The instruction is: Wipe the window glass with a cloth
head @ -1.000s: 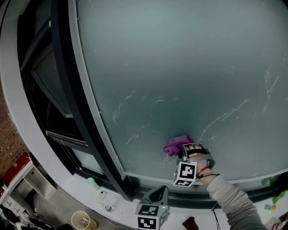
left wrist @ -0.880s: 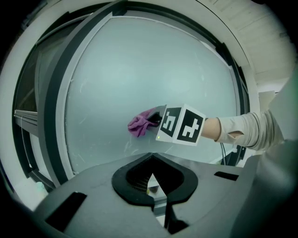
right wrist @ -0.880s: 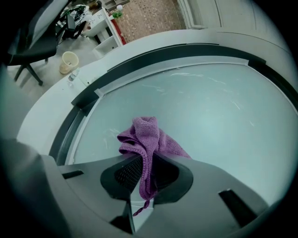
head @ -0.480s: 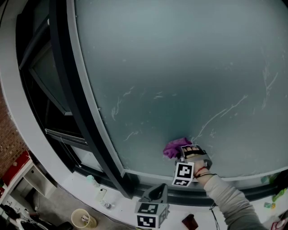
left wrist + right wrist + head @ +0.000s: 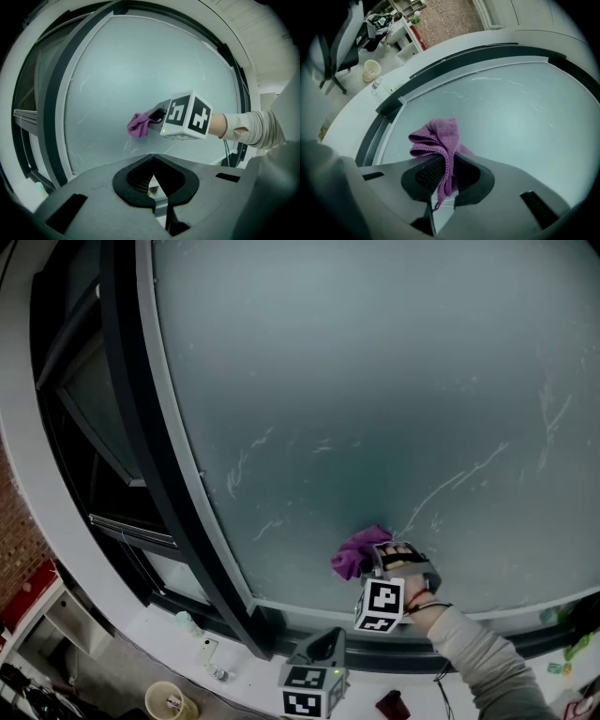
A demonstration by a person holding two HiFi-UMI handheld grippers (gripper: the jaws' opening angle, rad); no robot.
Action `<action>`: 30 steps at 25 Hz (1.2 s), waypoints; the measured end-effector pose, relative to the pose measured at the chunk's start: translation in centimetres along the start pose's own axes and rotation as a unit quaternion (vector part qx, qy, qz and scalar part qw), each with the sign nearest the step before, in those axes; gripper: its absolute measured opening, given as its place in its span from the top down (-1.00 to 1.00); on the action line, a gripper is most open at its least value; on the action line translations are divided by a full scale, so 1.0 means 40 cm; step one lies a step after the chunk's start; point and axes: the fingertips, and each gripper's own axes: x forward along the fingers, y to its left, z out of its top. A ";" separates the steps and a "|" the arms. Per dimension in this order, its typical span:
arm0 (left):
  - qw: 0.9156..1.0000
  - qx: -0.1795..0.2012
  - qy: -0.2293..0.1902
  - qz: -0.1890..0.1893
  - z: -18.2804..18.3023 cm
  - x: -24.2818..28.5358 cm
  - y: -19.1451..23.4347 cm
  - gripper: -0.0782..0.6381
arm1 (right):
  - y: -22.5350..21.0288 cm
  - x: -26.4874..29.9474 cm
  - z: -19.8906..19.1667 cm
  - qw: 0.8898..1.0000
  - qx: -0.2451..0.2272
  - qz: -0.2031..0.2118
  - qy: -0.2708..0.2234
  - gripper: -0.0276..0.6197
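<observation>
My right gripper (image 5: 446,171) is pinching the purple cloth (image 5: 438,138), whose long axis runs along the jaws: the bunched end points at the window glass (image 5: 375,381) and a thin tail trails back between them. The cloth sits low on the pane, near the bottom frame (image 5: 398,660). My left gripper (image 5: 151,180) is held below with its jaws pressed together on nothing.

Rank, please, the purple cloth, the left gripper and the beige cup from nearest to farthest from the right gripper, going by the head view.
1. Purple cloth: clamped in the right gripper.
2. Left gripper: just below, at bottom centre.
3. Beige cup: far lower left, on the floor.
</observation>
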 end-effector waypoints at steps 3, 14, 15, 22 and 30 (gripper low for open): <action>1.000 0.003 0.002 -0.006 0.001 0.008 -0.009 0.77 | -0.060 -0.045 0.019 1.000 0.001 -0.024 -0.017 0.76; 0.999 0.005 -0.006 -0.040 0.015 0.038 -0.059 0.77 | -0.380 -0.228 0.016 0.989 -0.024 -0.142 -0.023 0.76; 0.999 0.006 -0.006 -0.042 0.018 0.040 -0.064 0.77 | -0.416 -0.247 0.010 0.987 -0.027 -0.155 -0.020 0.76; 0.998 0.012 -0.008 -0.060 0.037 0.060 -0.091 0.77 | -0.696 -0.392 -0.031 0.966 -0.054 -0.251 0.012 0.76; 0.997 0.014 -0.008 -0.075 0.041 0.076 -0.114 0.77 | -0.957 -0.500 -0.070 0.941 -0.075 -0.323 0.063 0.76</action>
